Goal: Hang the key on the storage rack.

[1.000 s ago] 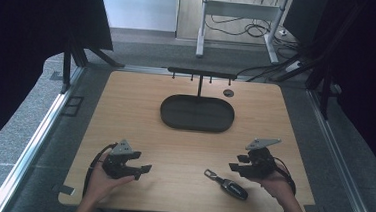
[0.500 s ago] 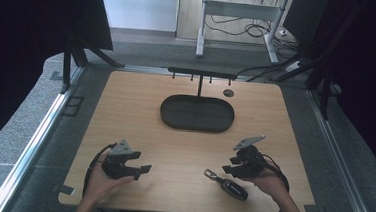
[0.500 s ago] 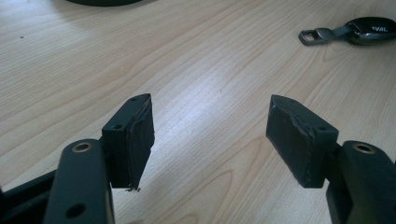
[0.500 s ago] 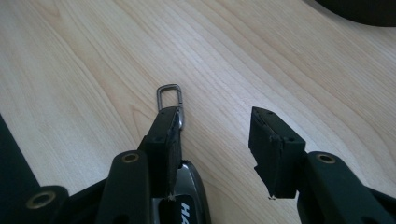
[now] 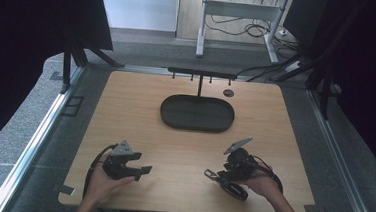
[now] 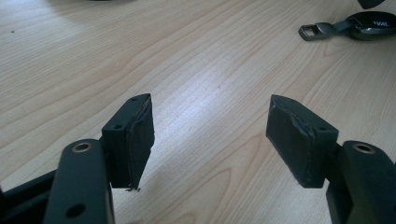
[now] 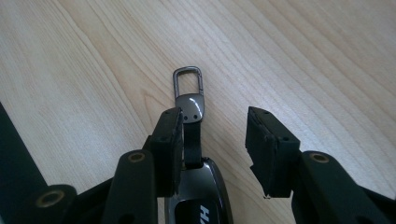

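R gripper [image 7: 212, 135] over key fob [image 7: 194, 154], fingers closing, not pinching yet, L gripper [image 6: 210, 135] fingers spread

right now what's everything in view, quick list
key fob: one, dark glossy with strap and metal clasp, flat on the table's near right, between the right gripper's jaws
tray: one, black oval, table centre toward the far side
hook rack: one, black bar with small hooks, behind the tray
round disc: one, dark, far edge right of the rack
table: one, light wood
left gripper: one, black, open, near left
right gripper: one, black, jaws just closing around the fob strap, one pad against it
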A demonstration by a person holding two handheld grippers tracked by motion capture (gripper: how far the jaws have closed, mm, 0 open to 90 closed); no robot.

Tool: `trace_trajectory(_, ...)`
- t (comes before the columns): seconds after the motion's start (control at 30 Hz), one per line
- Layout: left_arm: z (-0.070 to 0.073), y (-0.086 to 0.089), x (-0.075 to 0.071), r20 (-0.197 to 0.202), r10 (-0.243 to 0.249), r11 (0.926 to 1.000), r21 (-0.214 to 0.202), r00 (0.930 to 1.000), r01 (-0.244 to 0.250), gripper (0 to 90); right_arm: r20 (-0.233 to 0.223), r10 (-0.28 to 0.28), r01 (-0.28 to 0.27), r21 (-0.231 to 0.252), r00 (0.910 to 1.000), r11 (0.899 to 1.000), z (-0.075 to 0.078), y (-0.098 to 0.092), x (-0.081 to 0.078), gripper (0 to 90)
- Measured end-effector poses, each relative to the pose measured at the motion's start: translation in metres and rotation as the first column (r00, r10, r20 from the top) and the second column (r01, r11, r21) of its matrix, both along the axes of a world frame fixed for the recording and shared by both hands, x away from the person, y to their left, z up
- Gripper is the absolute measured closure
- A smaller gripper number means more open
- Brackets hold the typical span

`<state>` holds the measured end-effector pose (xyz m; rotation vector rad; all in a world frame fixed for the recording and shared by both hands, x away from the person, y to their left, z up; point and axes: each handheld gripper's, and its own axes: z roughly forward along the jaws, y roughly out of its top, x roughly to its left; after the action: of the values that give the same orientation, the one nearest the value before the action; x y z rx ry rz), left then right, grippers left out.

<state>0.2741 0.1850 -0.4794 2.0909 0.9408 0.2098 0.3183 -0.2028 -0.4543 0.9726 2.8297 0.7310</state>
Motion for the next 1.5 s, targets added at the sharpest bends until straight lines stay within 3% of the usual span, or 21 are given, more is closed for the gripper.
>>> trace_trajectory(0.97, 0.000, -0.001, -0.001, -0.004, -0.011, 0.9999, -0.001, 0.9999, 0.011, 33.1, -0.066, 0.055, -0.061, -0.084, 0.9963, 0.995, -0.013, 0.025, 0.001, 57.8)
trace_trajectory(1.5, -0.001, -0.003, -0.001, -0.008, -0.015, 0.9999, 0.000, 0.9999, 0.015, 33.1, -0.113, 0.049, -0.069, -0.180, 0.9924, 0.981, -0.020, 0.030, 0.004, 61.7)
